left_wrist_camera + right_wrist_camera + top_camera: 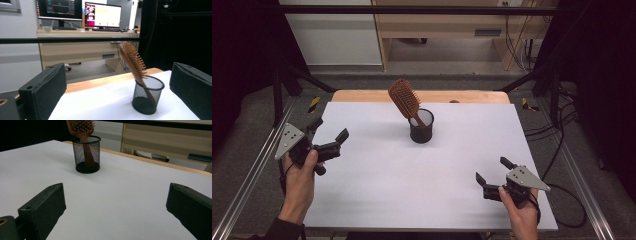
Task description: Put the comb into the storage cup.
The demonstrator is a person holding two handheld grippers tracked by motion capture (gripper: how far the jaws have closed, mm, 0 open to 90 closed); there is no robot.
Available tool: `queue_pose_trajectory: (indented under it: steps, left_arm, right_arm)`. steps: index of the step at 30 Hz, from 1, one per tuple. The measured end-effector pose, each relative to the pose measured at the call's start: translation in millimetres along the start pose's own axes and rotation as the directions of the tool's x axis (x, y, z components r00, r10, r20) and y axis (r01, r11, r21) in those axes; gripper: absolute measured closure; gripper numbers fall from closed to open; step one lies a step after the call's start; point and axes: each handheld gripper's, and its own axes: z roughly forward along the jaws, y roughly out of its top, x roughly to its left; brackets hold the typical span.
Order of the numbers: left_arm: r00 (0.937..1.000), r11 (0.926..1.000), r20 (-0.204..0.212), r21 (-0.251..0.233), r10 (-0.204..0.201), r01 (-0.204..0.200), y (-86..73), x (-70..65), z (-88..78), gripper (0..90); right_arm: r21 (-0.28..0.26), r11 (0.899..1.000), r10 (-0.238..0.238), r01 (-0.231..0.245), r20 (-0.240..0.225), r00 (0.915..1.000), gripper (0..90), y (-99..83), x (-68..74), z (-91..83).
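White table sheet [377, 190]; black mesh cup [421, 126] near its far edge, centre. Wooden hairbrush [405, 99] stands handle-down in it, leaning left. Probably light, stiff; grip the neck below the bristles. Left gripper [328, 131], right gripper [492, 171]: jaws wide apart, empty.

Right gripper [115, 205]: both black jaws spread wide, nothing between them, low over the white table surface [130, 195]. Ahead and left of the jaws, well apart from them, a black mesh cup [88, 155] stands upright. A brown hairbrush [82, 130] sits in it handle down, bristled head above the rim.
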Motion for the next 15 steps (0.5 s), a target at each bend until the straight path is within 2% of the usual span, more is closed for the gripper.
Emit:
queue_pose_trajectory:
  steps: [12, 15]
  left_arm:
    - [0.9994, 0.9997, -0.025, 0.010, -0.023, 0.023, -16.9, 9.2, -22.0, 1.3]
    - [0.9995, 0.9999, -0.030, 0.012, -0.006, 0.006, -19.3, 11.3, -26.7, 1.2]
  right_arm:
    - [-0.006, 1.000, -0.008, 0.008, -0.003, 1.0000, 3.1, -0.5, -1.5, 0.1]
    - [-0.003, 1.000, -0.016, 0.016, -0.009, 0.9998, 3.2, -0.8, -1.0, 0.5]
